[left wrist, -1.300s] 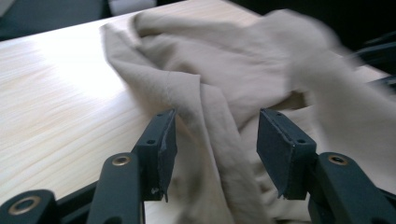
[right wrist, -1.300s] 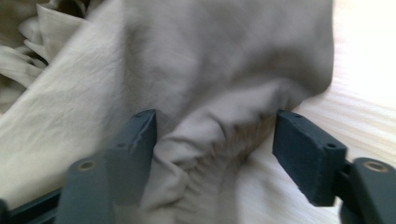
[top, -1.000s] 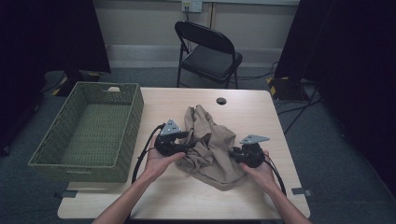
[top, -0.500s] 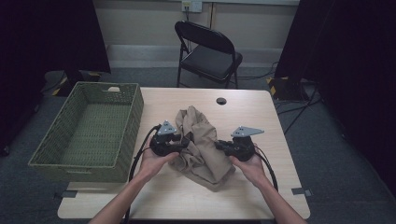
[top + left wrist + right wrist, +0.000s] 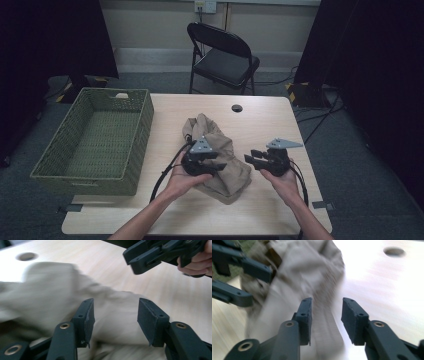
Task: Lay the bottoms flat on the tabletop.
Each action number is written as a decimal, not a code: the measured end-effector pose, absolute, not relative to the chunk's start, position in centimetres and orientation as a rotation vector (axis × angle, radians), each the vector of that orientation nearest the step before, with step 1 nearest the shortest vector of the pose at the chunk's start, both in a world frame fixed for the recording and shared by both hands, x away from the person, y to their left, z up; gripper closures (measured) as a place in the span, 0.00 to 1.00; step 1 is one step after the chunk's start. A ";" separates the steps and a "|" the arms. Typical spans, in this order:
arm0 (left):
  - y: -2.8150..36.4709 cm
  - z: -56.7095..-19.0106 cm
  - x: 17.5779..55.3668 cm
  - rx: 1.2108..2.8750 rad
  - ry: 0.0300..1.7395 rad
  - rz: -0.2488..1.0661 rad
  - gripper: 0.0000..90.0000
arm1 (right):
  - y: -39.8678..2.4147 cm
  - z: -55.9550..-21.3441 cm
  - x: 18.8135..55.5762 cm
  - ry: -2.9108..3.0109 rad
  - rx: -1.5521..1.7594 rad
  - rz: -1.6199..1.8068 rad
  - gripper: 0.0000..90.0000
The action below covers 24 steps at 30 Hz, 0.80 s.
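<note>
At nine o'clock on the table a green wicker basket is seen, its near wall at the front edge. Just right of it, at table centre, a crumpled beige garment is spread. The left tongs are held over the garment's near part, pointing toward three o'clock; their jaws have just been opening and are seen apart in the left gripper view, cloth lying beyond the gap, not pinched. At three o'clock from the cloth, the right tongs are held just off its edge, pointing back at nine o'clock; their jaws have just been opening too and stand apart, nothing clamped. A round hole is spotted at twelve o'clock.
</note>
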<state>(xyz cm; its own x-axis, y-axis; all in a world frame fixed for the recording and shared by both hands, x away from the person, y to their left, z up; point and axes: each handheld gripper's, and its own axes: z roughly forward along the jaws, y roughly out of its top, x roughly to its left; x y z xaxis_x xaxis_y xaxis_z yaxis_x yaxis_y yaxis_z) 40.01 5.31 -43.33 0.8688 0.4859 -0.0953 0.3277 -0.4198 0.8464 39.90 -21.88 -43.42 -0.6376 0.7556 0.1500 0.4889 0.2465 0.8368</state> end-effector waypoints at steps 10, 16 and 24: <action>0.5 -44.9 38.8 2.082 0.518 0.090 0.43 | -24.7 -47.2 36.7 2.359 1.205 1.180 0.69; -0.5 -46.2 38.0 2.145 0.464 0.093 0.33 | -24.2 -47.7 37.2 2.368 1.201 1.147 0.70; -0.5 -47.5 38.3 2.228 0.501 0.220 0.76 | -24.2 -47.7 37.2 2.387 1.186 1.182 0.67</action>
